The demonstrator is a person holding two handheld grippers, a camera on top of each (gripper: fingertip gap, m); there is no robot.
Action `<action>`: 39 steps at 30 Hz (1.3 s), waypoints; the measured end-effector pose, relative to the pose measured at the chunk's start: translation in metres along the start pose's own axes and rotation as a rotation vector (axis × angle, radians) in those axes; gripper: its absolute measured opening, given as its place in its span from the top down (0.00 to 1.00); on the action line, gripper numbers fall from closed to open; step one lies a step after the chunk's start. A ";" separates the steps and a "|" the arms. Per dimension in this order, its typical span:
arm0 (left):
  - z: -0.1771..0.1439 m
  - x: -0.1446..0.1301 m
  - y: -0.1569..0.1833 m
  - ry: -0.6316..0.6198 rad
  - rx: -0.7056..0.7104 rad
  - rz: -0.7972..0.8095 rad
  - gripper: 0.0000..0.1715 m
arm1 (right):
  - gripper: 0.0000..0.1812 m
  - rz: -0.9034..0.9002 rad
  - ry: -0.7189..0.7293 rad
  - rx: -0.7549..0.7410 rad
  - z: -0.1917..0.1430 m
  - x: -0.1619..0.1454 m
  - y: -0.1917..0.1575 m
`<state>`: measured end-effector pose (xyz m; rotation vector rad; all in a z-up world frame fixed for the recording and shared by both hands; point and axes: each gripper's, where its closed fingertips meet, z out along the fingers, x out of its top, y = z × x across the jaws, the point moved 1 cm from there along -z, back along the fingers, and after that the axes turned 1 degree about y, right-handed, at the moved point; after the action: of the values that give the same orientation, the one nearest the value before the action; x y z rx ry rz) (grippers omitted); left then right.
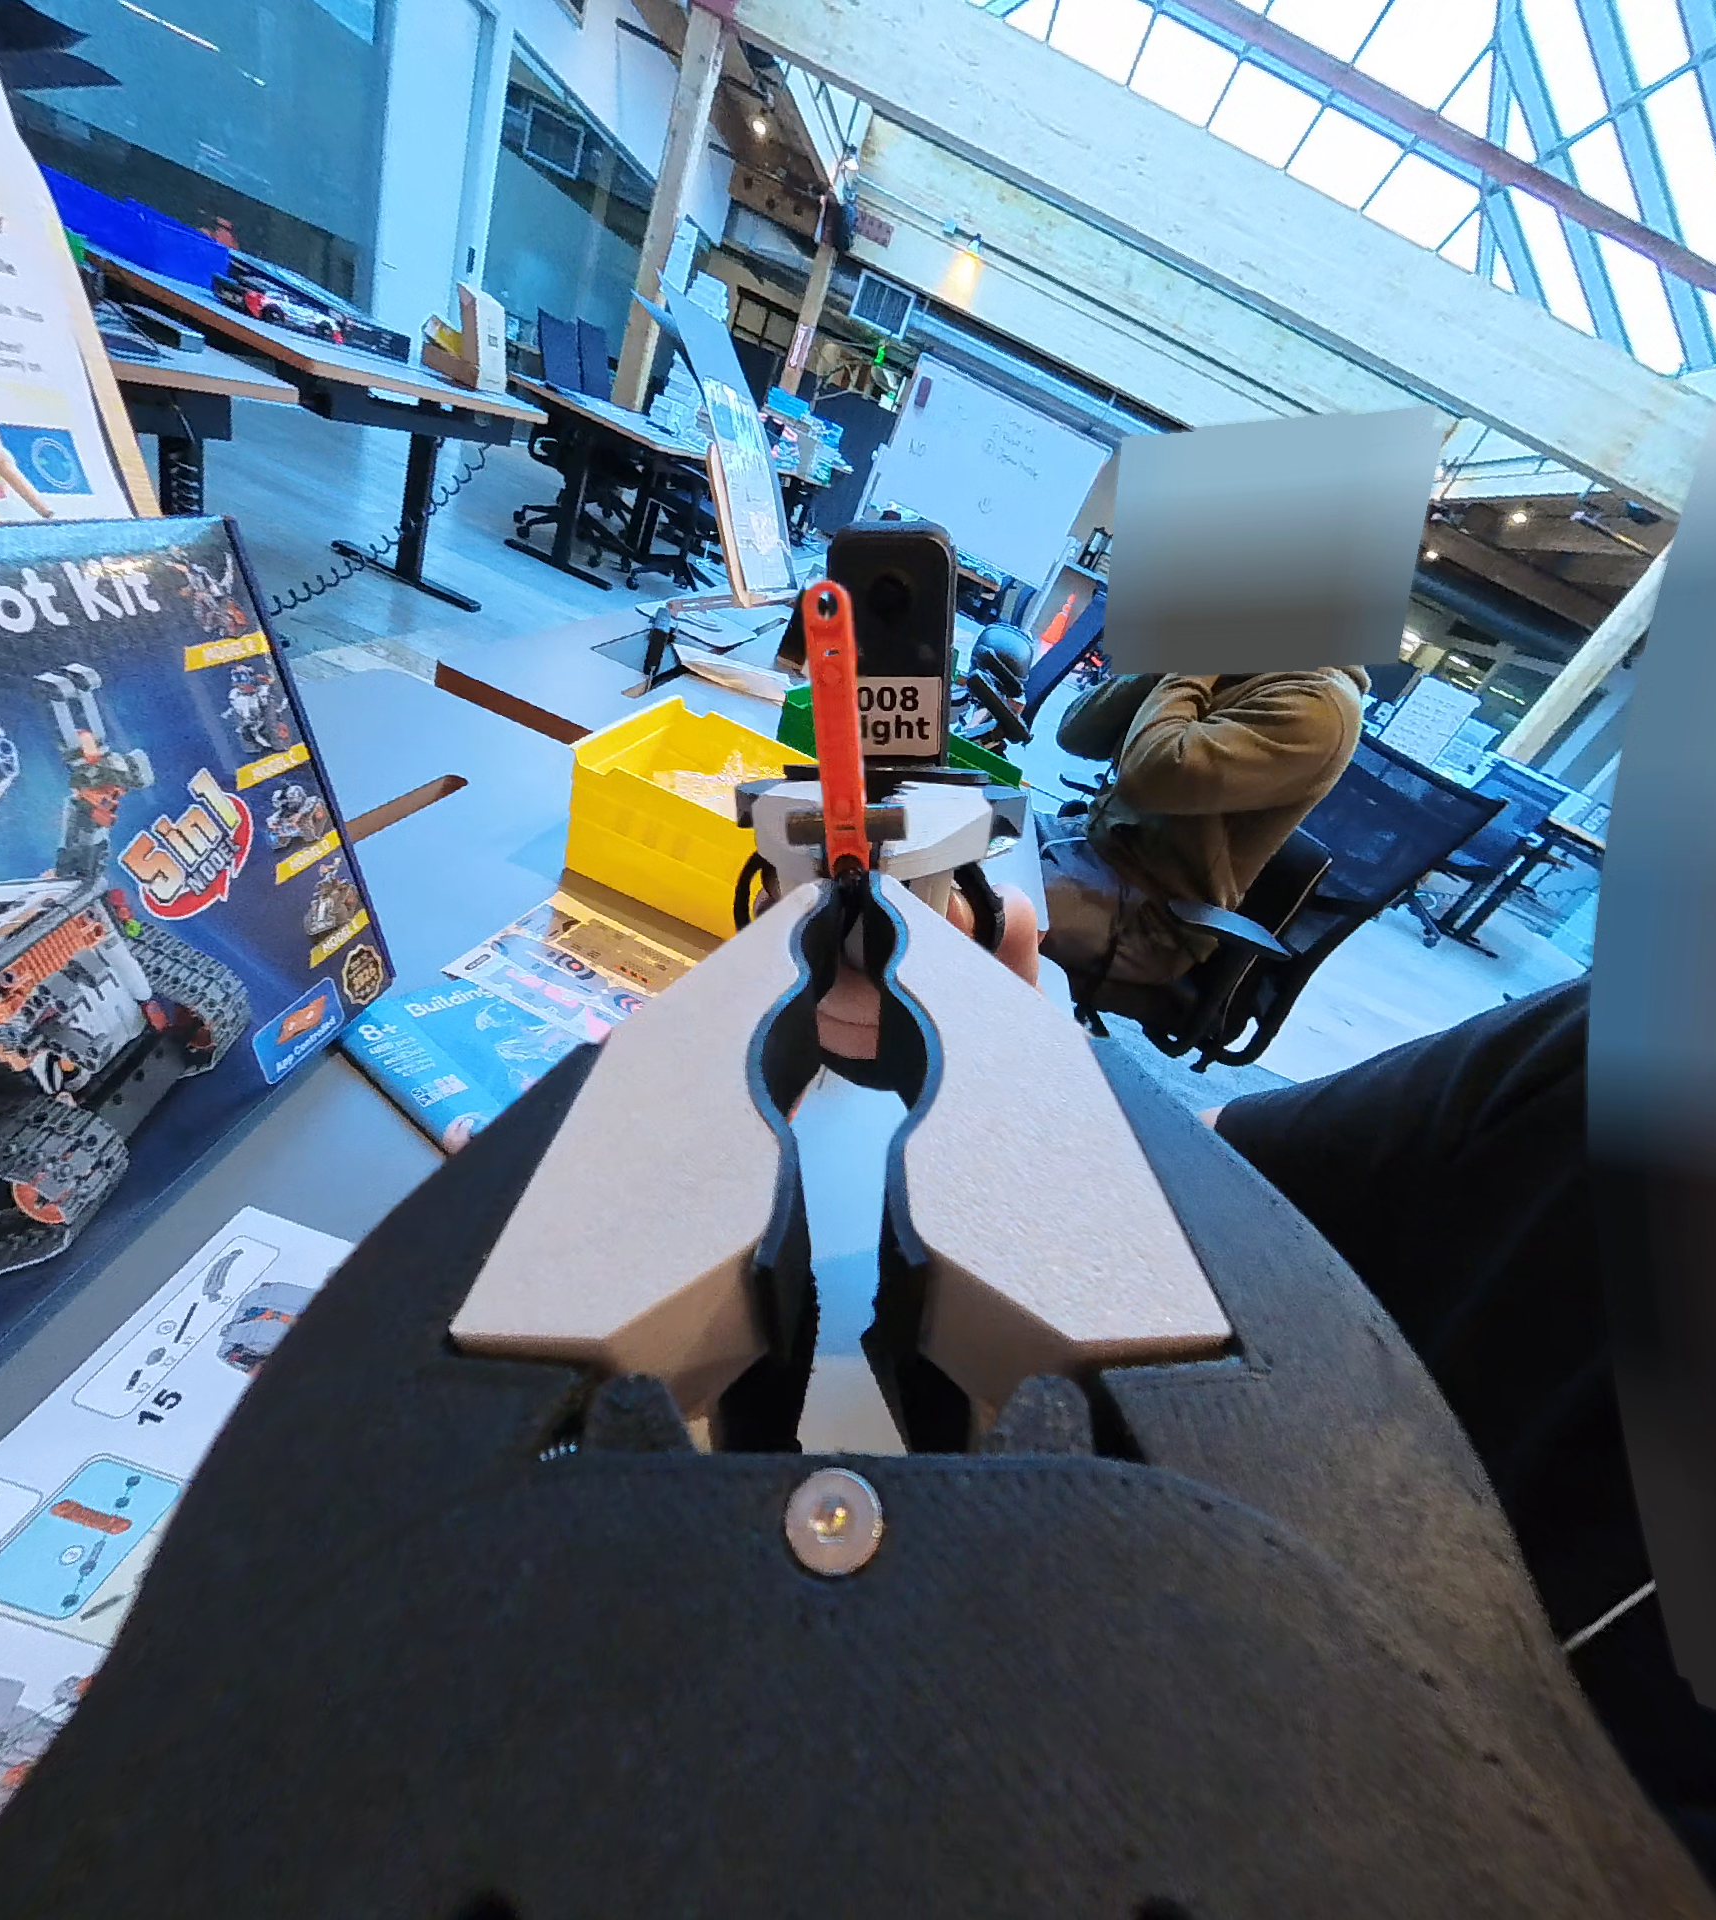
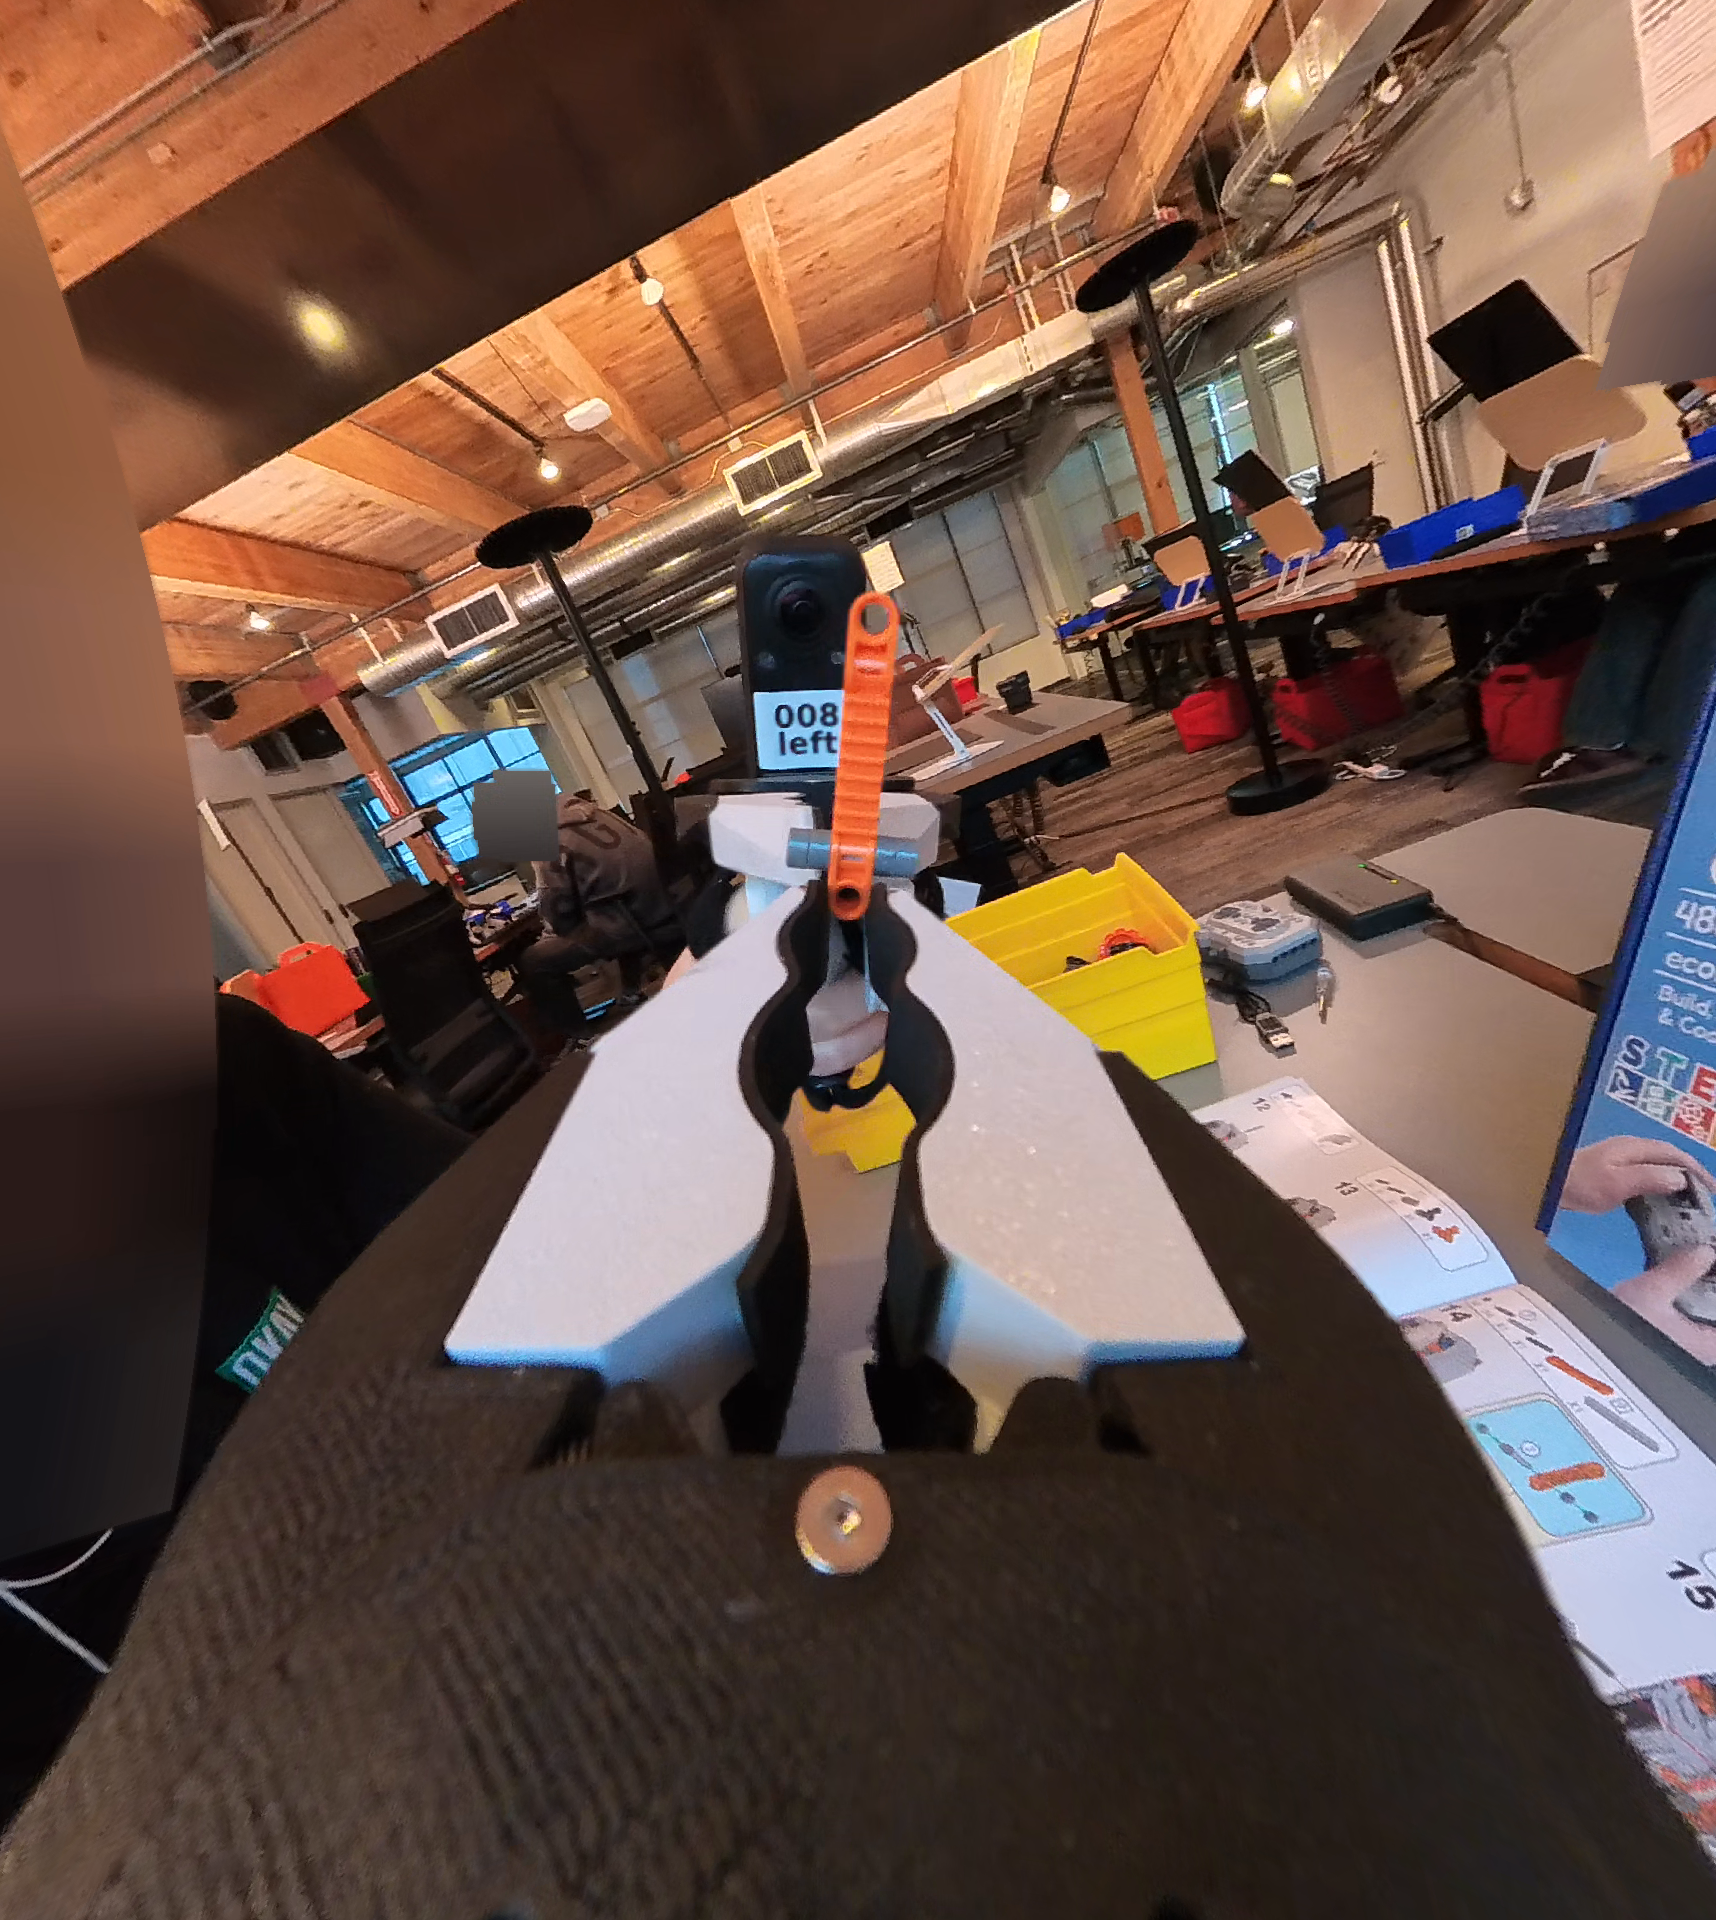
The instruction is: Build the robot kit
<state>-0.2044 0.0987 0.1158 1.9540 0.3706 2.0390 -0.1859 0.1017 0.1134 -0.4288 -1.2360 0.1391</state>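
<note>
My two grippers face each other above the grey table (image 1: pixel 438 831), tips almost meeting. An orange toy beam (image 1: pixel 833 717) stands upright between them, with a short grey pin (image 1: pixel 885 824) crosswise through a hole near its lower end. My left gripper (image 1: pixel 849 883) is shut on the beam's lower end. The right gripper (image 1: pixel 968 821) is just behind it. In the right wrist view the right gripper (image 2: pixel 849 920) is shut with its tips at the lower end of the beam (image 2: pixel 864 727), below the pin (image 2: pixel 895 854), and the left gripper (image 2: pixel 750 842) faces it.
A robot kit box (image 1: pixel 106 883) stands at the left, with open instruction pages (image 1: pixel 106 1455) in front of it. A yellow parts bin (image 1: pixel 646 821) and a green bin (image 1: pixel 989 758) sit behind the grippers. A grey battery unit (image 2: pixel 1259 930) lies by the yellow bin (image 2: pixel 1124 966). A person (image 1: pixel 1218 769) sits beyond.
</note>
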 end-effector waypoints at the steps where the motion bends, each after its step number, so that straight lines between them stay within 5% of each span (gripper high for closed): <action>1: 0.000 -0.001 0.001 -0.005 -0.006 0.000 1.00 | 0.97 -0.005 -0.001 0.003 0.000 0.000 -0.001; 18: 0.000 -0.028 0.010 -0.199 -0.104 0.006 1.00 | 0.98 -0.013 -0.170 0.100 -0.007 -0.020 -0.009; 24: 0.032 -0.061 0.019 -0.314 -0.195 -0.028 1.00 | 0.98 -0.038 -0.244 0.064 -0.001 -0.033 -0.004; 35: 0.019 -0.073 0.003 -0.416 -0.104 0.016 1.00 | 0.98 0.031 -0.269 0.020 -0.004 -0.041 0.012; 39: -0.001 -0.077 -0.010 -0.499 -0.013 0.044 1.00 | 0.98 0.014 -0.342 -0.129 -0.008 -0.053 0.034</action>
<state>-0.2023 0.0787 0.0407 2.3802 0.1982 1.4913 -0.1914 0.1134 0.0506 -0.5408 -1.5843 0.1492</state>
